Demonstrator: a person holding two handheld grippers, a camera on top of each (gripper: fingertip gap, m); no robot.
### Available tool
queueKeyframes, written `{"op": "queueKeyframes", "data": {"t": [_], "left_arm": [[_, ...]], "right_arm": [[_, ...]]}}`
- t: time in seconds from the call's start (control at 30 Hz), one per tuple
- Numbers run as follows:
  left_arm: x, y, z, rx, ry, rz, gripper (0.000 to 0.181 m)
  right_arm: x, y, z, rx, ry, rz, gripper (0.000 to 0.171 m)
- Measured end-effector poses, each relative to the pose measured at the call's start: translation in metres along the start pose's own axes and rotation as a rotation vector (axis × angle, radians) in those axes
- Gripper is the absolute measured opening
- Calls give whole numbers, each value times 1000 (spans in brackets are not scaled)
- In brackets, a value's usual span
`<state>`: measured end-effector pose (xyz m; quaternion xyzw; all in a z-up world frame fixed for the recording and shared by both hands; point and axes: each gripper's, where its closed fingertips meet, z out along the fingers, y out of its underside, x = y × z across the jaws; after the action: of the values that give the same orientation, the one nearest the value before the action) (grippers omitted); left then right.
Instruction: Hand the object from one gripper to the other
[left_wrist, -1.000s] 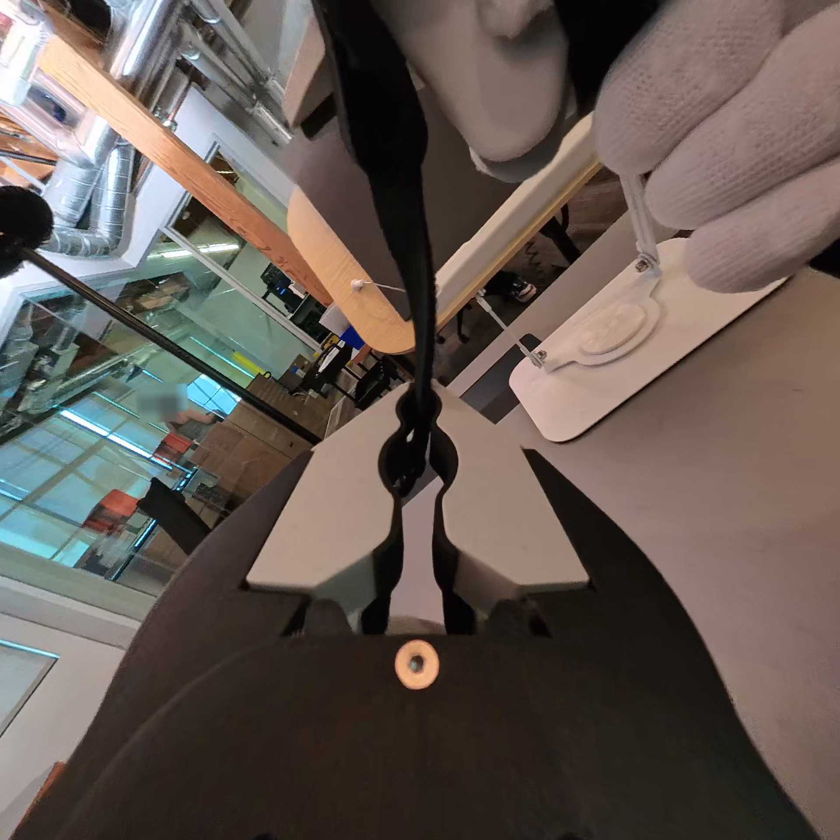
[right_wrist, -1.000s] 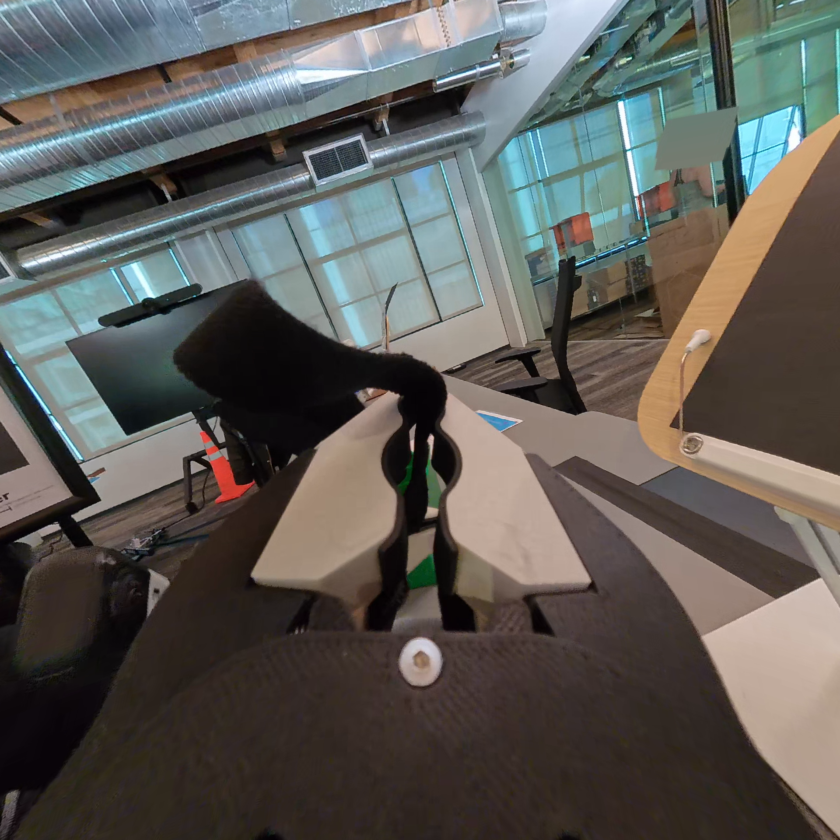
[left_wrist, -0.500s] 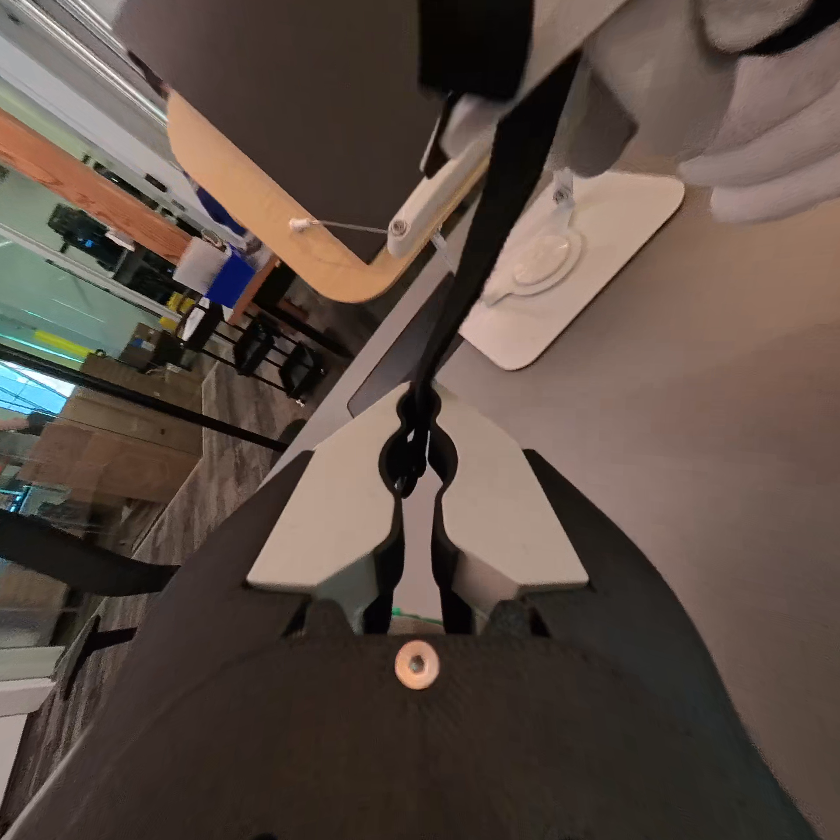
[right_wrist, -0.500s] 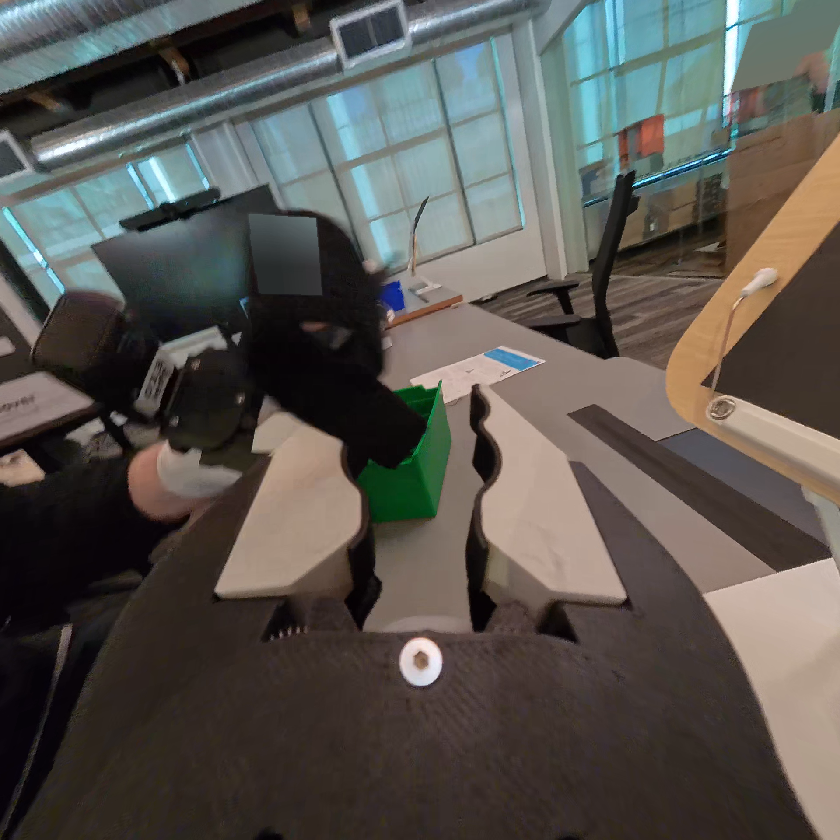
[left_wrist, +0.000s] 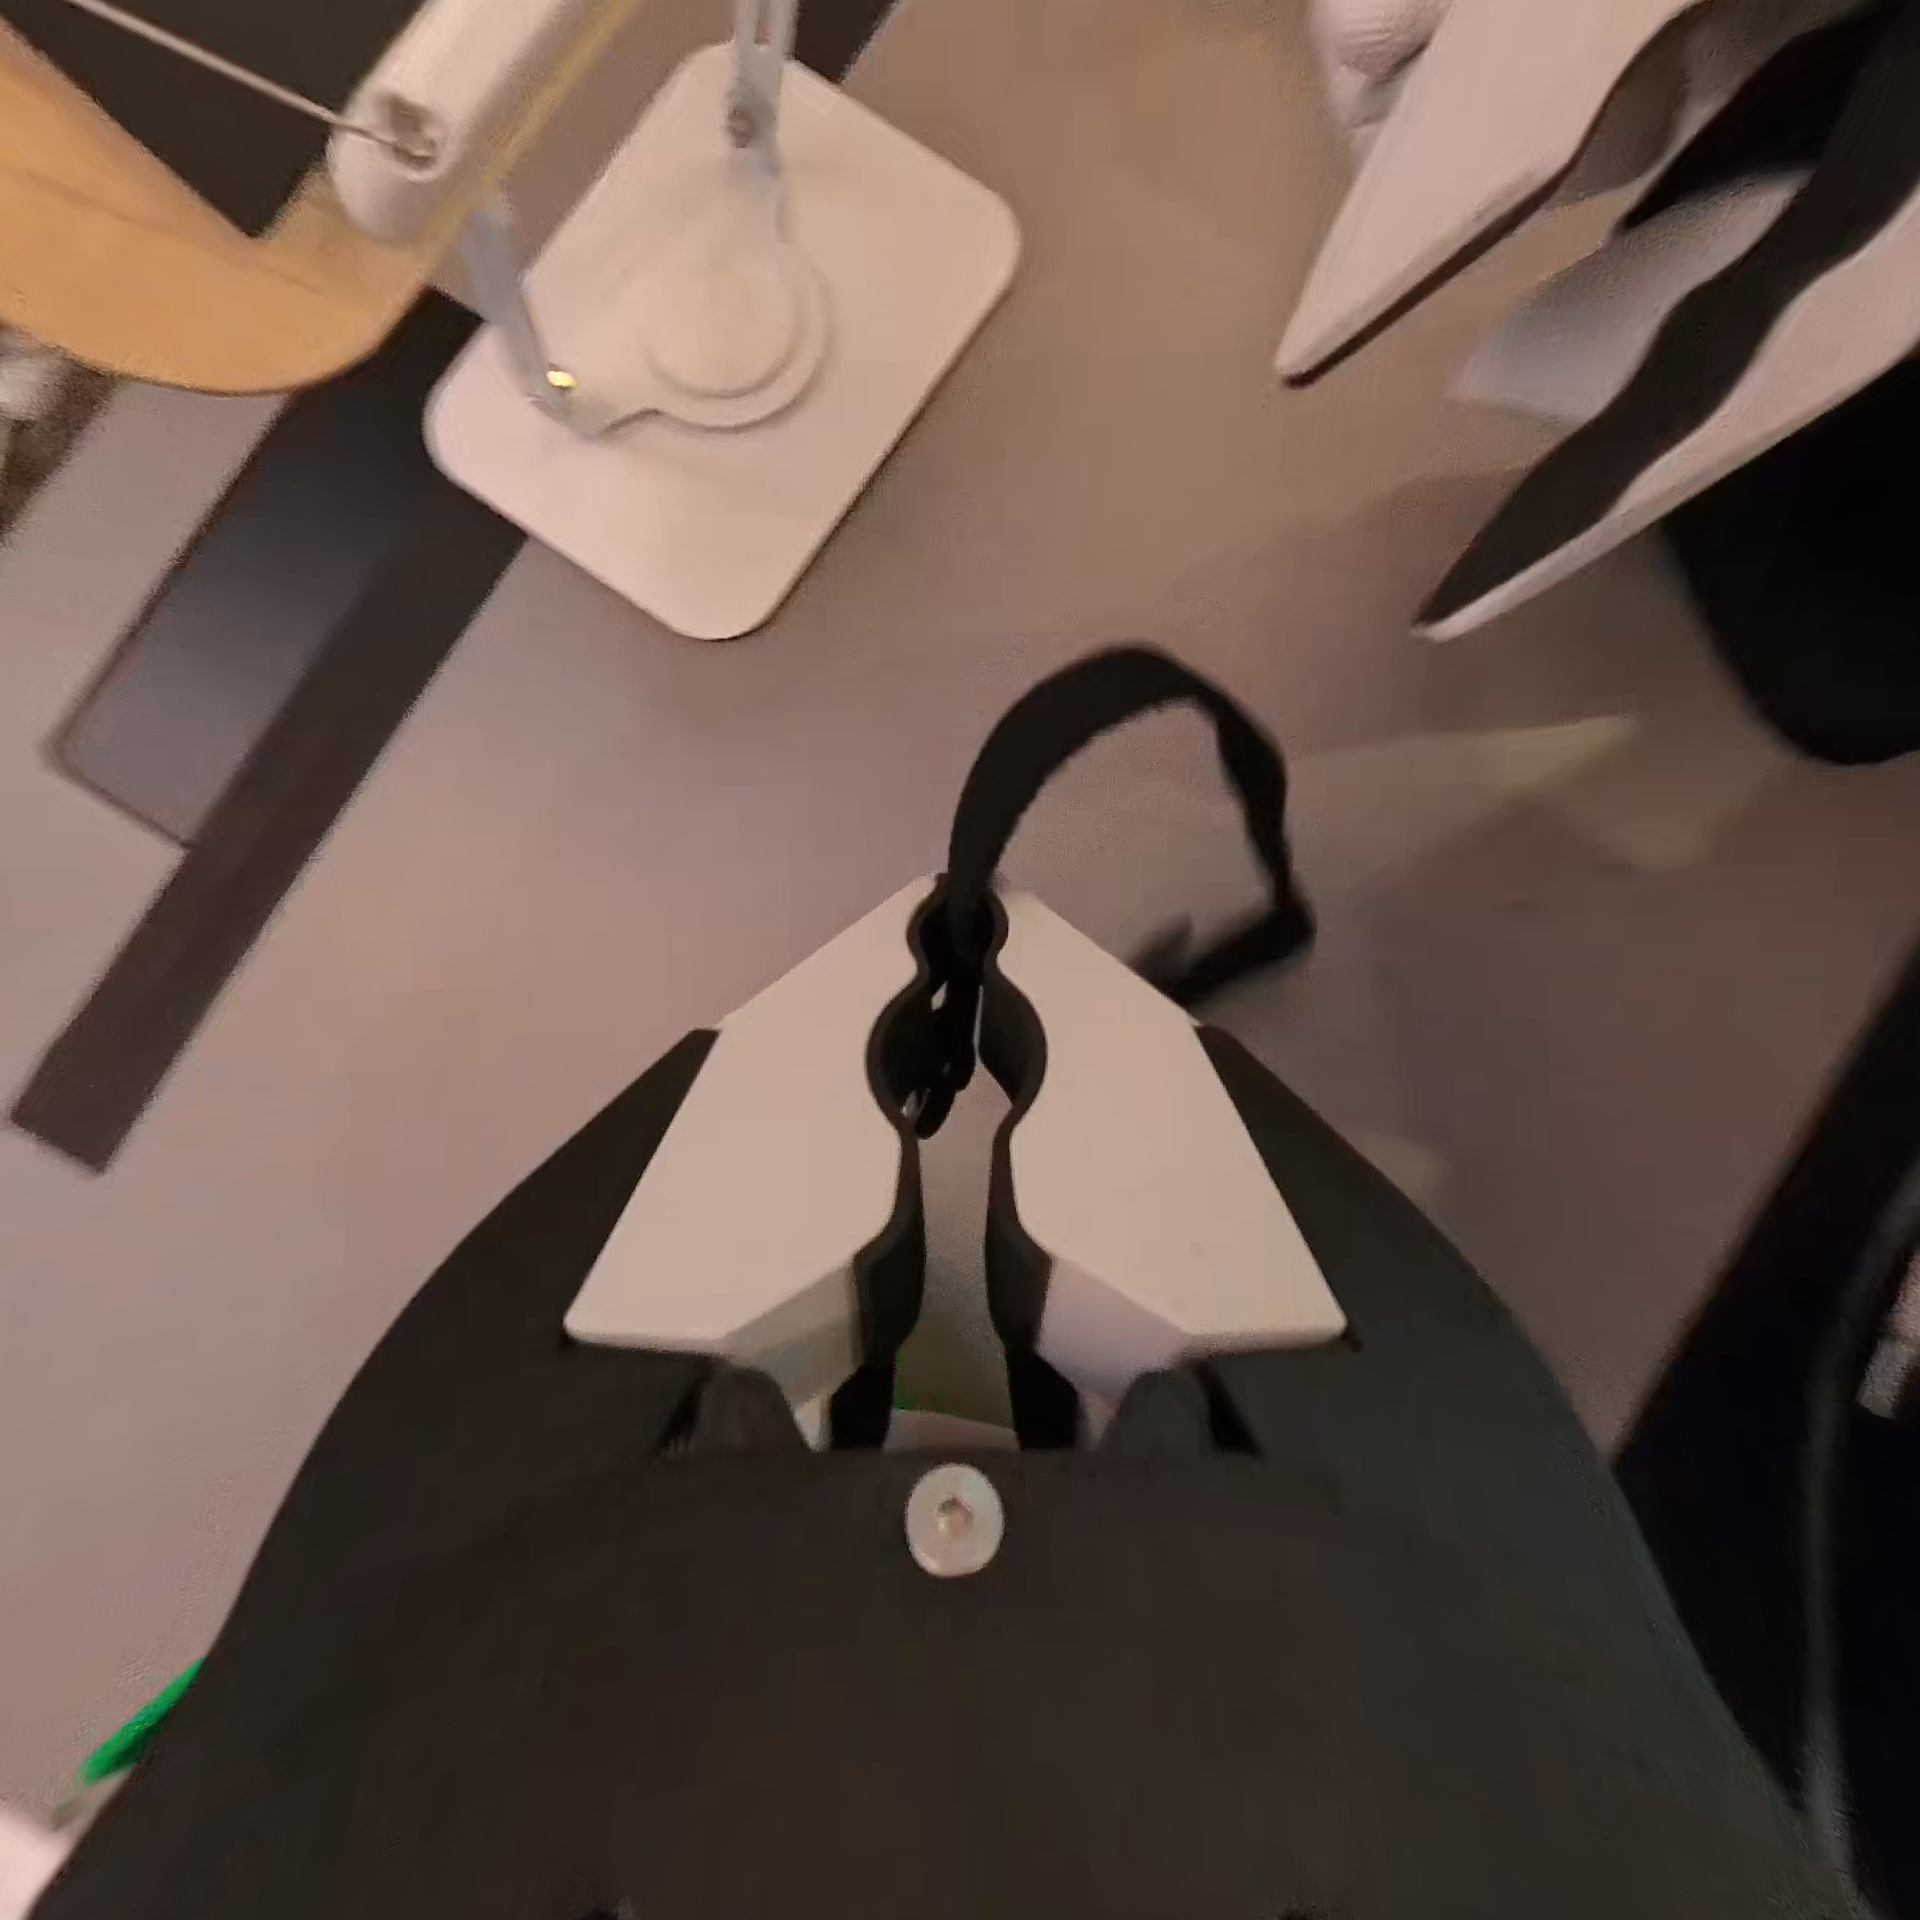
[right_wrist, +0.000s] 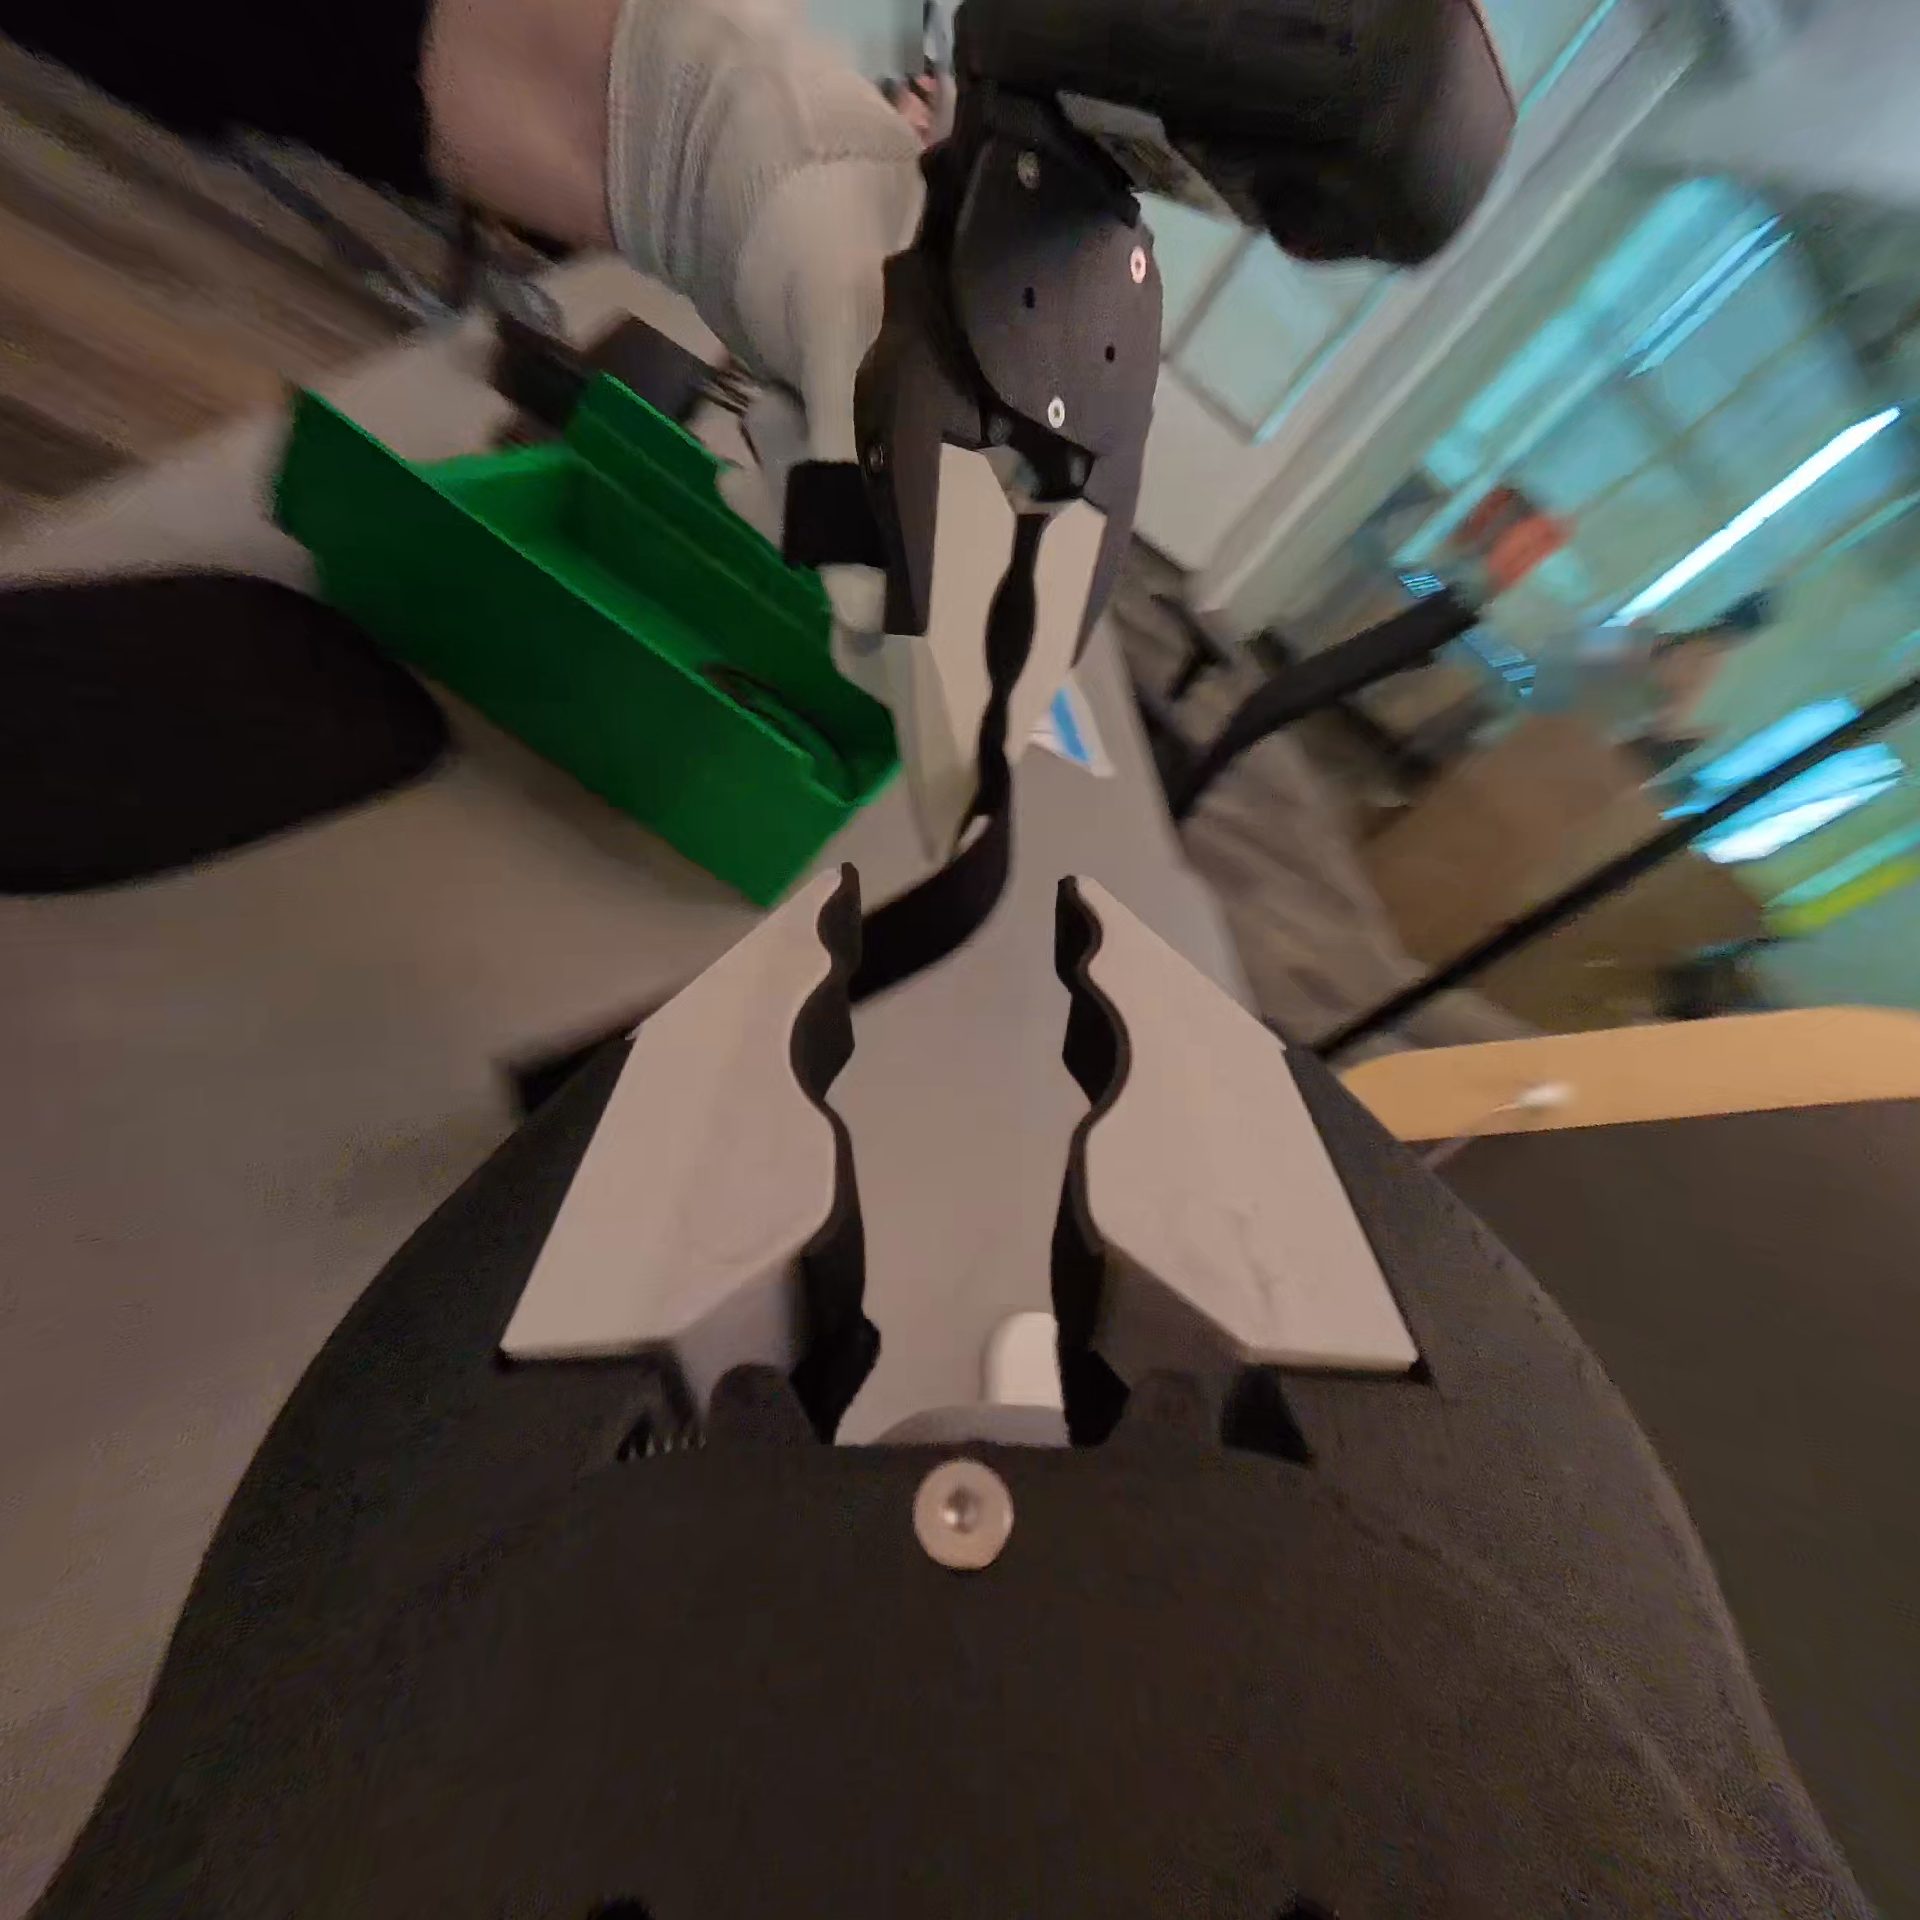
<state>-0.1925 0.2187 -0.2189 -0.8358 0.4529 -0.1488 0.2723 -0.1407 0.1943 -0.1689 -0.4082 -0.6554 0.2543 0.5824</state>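
My left gripper (left_wrist: 956, 914) pinches a black strap (left_wrist: 1122, 727); its far end blurs. My right gripper (right_wrist: 956, 894) gapes wide, empty, near the green bin (right_wrist: 582, 623).

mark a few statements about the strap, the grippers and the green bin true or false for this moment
1. The left gripper is shut on the black strap. True.
2. The right gripper is shut on the strap. False: it is open and grips nothing.
3. The strap's free end droops from the left gripper. True.
4. The green bin is held by a gripper. False: it sits on the grey table.
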Motion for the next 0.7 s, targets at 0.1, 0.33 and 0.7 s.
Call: {"op": "queueKeyframes", "data": {"t": [0.1, 0.33, 0.7], "left_arm": [[12, -4, -3, -15, 142, -72, 0], [27, 20, -4, -237, 225, -11, 0], [29, 45, -5, -435, 249, 153, 0]], "right_arm": [[6, -10, 15, -46, 220, -323, 43], [-22, -5, 52, -121, 277, -597, 43], [-26, 8, 63, -127, 299, -589, 35]]}}
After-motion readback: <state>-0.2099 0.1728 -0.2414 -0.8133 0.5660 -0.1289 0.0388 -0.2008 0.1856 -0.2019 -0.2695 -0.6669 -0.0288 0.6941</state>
